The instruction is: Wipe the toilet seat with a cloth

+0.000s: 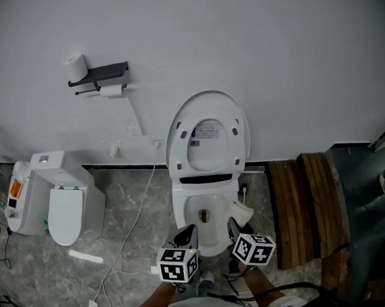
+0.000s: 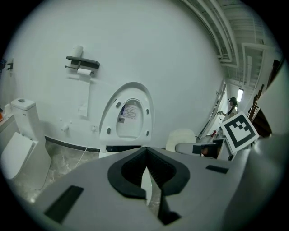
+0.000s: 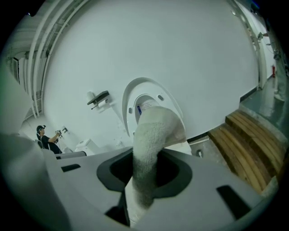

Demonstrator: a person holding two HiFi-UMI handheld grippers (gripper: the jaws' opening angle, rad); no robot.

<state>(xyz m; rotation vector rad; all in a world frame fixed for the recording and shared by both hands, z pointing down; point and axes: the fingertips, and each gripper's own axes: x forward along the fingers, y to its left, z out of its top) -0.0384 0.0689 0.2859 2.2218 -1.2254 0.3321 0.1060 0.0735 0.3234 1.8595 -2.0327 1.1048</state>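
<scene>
Jaws of the right gripper [image 3: 141, 191] are clamped on a pale, nubbly cloth [image 3: 152, 140]. The cloth runs up between them and folds over in a thick bunch past their tips. Jaws of the left gripper [image 2: 147, 178] are pressed together with nothing between them.

From the head view, both grippers hang side by side over the front of a white toilet bowl [image 1: 190, 210], left gripper at the left front rim, right gripper at the right. The cloth pokes out ahead of the right jaws, above the bowl's right rim; whether it touches the rim cannot be told. A white oval toilet seat [image 1: 207, 135] stands raised with its lid against the pale wall, beyond the bowl and apart from the cloth and from both grippers. Brown wooden boards [image 1: 303, 205] lie on the floor to the right.
</scene>
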